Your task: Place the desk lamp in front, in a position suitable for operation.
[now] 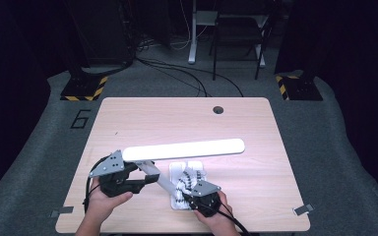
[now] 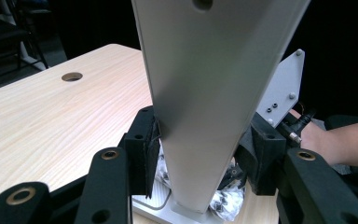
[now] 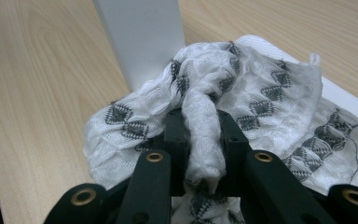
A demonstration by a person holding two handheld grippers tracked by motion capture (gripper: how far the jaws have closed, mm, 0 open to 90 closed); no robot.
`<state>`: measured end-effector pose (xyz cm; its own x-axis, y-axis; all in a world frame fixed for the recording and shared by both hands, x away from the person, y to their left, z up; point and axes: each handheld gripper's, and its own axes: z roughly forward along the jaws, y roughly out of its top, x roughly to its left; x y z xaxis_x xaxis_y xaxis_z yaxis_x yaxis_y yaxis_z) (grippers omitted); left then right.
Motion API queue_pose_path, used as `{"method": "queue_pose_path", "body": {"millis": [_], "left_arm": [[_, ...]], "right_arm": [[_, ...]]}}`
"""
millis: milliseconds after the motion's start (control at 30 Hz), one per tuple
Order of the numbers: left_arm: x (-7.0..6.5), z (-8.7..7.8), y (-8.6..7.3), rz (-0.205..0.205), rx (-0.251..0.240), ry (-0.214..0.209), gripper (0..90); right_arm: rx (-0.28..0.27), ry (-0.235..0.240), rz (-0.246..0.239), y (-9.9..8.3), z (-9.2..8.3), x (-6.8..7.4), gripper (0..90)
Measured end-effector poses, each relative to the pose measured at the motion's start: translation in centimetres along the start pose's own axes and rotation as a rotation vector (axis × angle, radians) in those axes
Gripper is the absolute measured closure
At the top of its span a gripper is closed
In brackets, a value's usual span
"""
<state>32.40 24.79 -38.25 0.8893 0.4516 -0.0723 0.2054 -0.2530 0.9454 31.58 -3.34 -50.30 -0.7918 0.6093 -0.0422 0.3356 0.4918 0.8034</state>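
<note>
Wiping a desk lamp with a cloth. Lamp [image 1: 183, 149] stands at 6 o'clock on the desk [image 1: 128, 118], lit bar level above, stem [image 2: 205, 93] slanting down to the white base [image 1: 177, 169].

Left gripper [image 1: 145, 181], at 7 o'clock: jaws clamped on the stem, one pad on each flat edge low down, close above the base. This steadies the lamp.

Right gripper [image 3: 204, 154], at 6 o'clock: jaws closed on a bunched fold of the cloth [image 3: 242, 102], white knit with grey diamonds. The rest of the cloth lies spread over the base, heaped against the foot of the stem.

Progress, my judgement: cloth is down on the base, so wiping there is in hand; I cannot tell how much of the base is done. Stem and bar look unwiped, no cloth on them.

Pose: left hand [image 1: 103, 204] low near the desk edge, gripper pointing level toward 3 o'clock. Right hand [image 1: 216, 219] at the near edge, gripper tipped down onto the base, pointing toward 11 o'clock.
</note>
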Motion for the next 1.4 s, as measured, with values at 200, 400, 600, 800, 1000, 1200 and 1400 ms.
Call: {"method": "queue_pose_path", "body": {"millis": [200,400,600,800,1000,1200,1400], "left_arm": [[-0.1,0.0,0.0,0.003,0.006,0.002,53.3],[0.0,0.0,0.0,0.001,-0.001,0.000,53.3],[-0.1,0.0,0.0,0.000,0.000,0.000,53.3],[0.0,0.0,0.0,0.000,-0.002,0.000,53.3],[-0.1,0.0,0.0,0.000,0.001,0.001,53.4],[-0.1,0.0,0.0,0.000,0.000,0.001,53.3],[-0.1,0.0,0.0,0.000,-0.001,0.003,53.3]], "right_arm": [[-0.043,0.026,0.020,0.6,-0.4,0.0,77.6],[-0.092,0.038,0.003,1.9,-1.0,0.7,77.6],[-0.156,0.059,-0.001,3.8,-2.0,1.0,77.5],[-0.220,0.057,-0.007,5.5,-2.8,1.4,77.4],[-0.282,0.054,-0.011,7.0,-3.6,2.1,77.2],[-0.327,0.055,-0.022,8.0,-4.2,2.4,76.8],[-0.324,0.060,-0.029,8.2,-4.1,2.3,76.7]]}}
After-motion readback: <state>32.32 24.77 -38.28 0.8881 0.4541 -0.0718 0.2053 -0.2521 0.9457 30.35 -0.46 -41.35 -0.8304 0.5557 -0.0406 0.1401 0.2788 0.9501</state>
